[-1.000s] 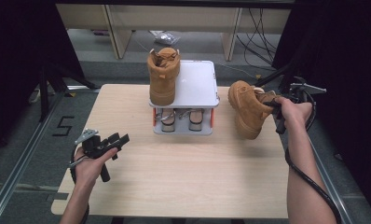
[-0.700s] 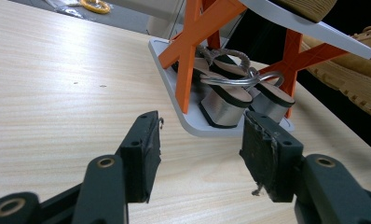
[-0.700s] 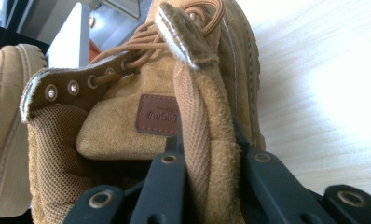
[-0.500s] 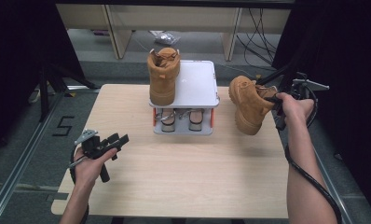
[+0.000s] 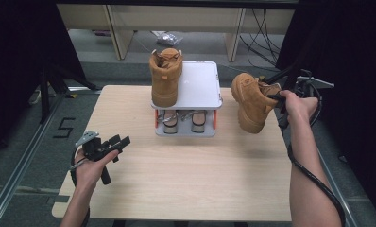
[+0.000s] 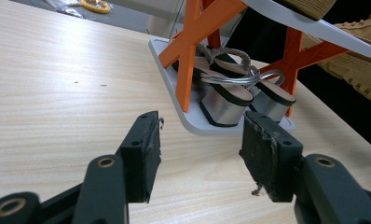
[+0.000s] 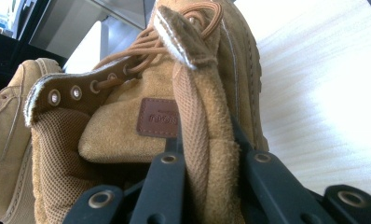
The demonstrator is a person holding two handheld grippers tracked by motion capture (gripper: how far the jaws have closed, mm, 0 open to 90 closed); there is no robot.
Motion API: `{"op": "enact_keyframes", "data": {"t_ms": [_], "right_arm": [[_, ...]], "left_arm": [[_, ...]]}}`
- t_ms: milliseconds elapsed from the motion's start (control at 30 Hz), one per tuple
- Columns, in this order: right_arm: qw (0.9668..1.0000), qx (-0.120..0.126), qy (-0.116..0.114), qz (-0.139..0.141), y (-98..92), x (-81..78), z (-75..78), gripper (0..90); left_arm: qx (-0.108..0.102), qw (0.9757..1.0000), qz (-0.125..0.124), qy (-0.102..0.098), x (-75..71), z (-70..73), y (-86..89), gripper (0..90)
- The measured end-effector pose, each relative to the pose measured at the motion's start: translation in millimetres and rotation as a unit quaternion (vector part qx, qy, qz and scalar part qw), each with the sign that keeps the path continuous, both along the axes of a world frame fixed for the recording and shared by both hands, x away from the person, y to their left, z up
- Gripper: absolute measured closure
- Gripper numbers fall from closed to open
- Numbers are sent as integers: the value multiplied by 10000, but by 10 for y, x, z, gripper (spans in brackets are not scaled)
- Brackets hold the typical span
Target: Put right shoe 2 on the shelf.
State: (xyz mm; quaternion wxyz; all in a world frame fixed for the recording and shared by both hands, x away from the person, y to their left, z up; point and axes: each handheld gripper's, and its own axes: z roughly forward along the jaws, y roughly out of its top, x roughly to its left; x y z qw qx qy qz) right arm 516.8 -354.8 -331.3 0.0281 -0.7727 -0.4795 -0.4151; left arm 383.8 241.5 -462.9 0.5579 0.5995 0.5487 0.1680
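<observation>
- Tan boot [image 5: 250, 100]: held off the counter [image 5: 186, 179] at its right edge, beside the rack [image 5: 198, 87], toe tipped down and toward the rack; in the high view the boot appears clear of the counter surface
- My right tool [image 7: 207, 186] is clenched on the boot's collar; in the right gripper view the padded rim sits pinched between my two jaws, with the tongue and laces [image 7: 146, 44] above
- Second tan boot [image 5: 165, 75]: stands upright on the left part of the rack's white top shelf
- Lower shelf of the rack, between the orange supports [image 6: 188, 51]: a pair of silver wedge sandals [image 6: 230, 100]
- My left tool [image 6: 200, 154]: released, jaws apart with nothing between them, resting low over the front left of the counter, pointed toward the rack and well apart from it
</observation>
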Motion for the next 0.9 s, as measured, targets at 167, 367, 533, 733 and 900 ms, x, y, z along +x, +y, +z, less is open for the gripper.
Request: {"op": "enact_keyframes", "data": {"t_ms": [167, 367, 533, 733, 900], "right_arm": [[10000, 30, -29, 18, 19, 7, 45, 826], [9998, 0, -200, 24, 55, 22, 93, 826], [9999, 69, -158, 10, 79, 32, 146, 825], [9994, 30, -346, 21, 108, 46, 187, 825], [9992, 10, -387, 59, 132, 57, 225, 825]], "left_arm": [[3, 10000, -5, 8, 0, -3, -2, 466], [18, 10000, 3, 9, -4, 4, 4, 466], [18, 10000, 7, 0, -6, 7, 11, 467], [21, 10000, 9, -10, -7, 10, 15, 468], [23, 10000, 9, -3, -5, 7, 17, 468]]}}
